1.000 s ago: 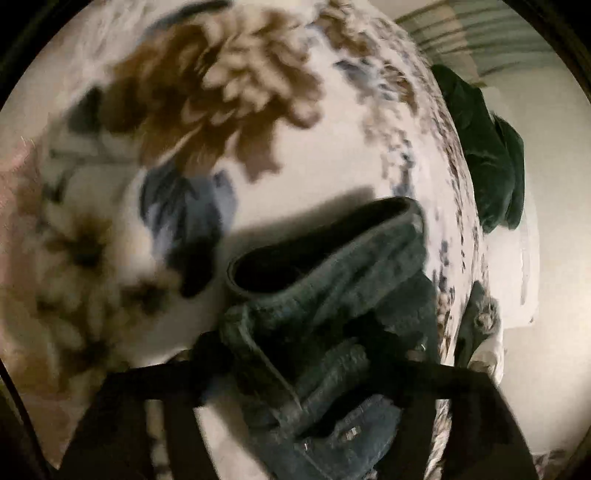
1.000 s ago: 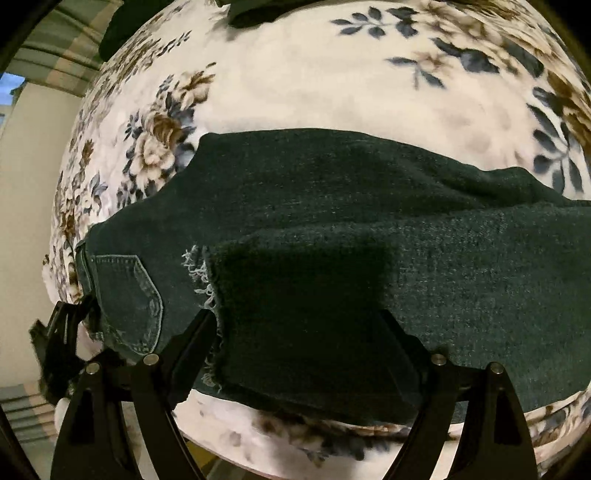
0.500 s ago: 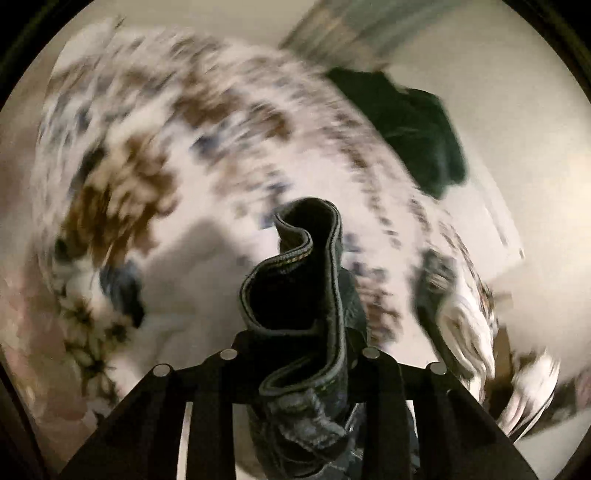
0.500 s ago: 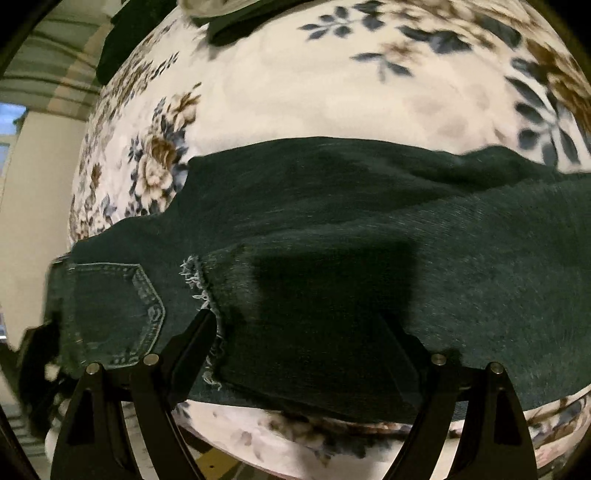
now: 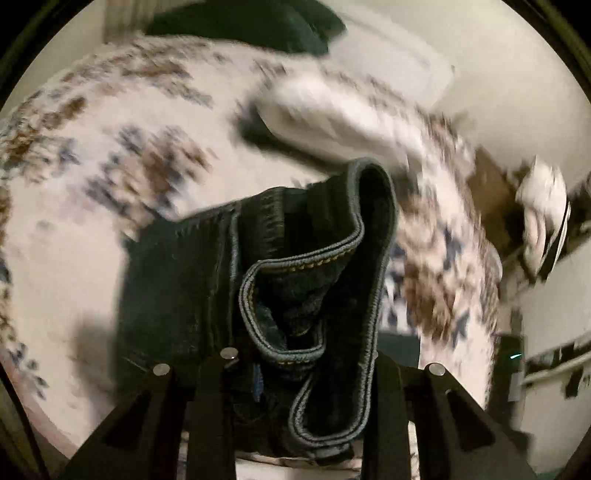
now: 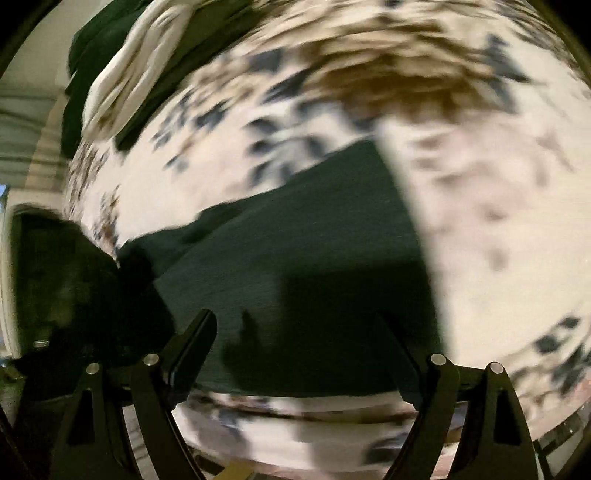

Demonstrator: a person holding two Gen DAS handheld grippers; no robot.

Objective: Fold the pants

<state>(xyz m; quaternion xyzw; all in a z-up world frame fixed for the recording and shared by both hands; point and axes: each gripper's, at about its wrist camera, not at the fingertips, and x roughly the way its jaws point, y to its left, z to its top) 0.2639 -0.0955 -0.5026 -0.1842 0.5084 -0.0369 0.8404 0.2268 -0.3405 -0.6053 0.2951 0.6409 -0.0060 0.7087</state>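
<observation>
The dark blue jeans lie on a floral bedspread [image 5: 74, 258]. In the left wrist view my left gripper [image 5: 303, 369] is shut on the bunched waistband [image 5: 314, 258], which curls up between the fingers, held above the bed. The rest of the jeans [image 5: 177, 295] hangs down to its left. In the right wrist view my right gripper [image 6: 299, 354] stands open, wide, just over a flat stretch of the jeans' leg [image 6: 295, 240] near the bed's front edge. Nothing is pinched between its fingers. Both views are blurred by motion.
A dark green garment [image 5: 251, 26] and a white cloth or pillow [image 5: 332, 110] lie at the far side of the bed; both also show in the right wrist view, the green garment [image 6: 99, 44] and the white cloth [image 6: 140, 62]. The bed edge [image 6: 295, 424] runs just below my right gripper. Furniture stands beyond the bed at the right [image 5: 546, 314].
My left gripper closed on the waistband, then lifted and swung it across the bed while rolling. My right gripper slid sideways along the leg; the back pocket and frayed hem left its view.
</observation>
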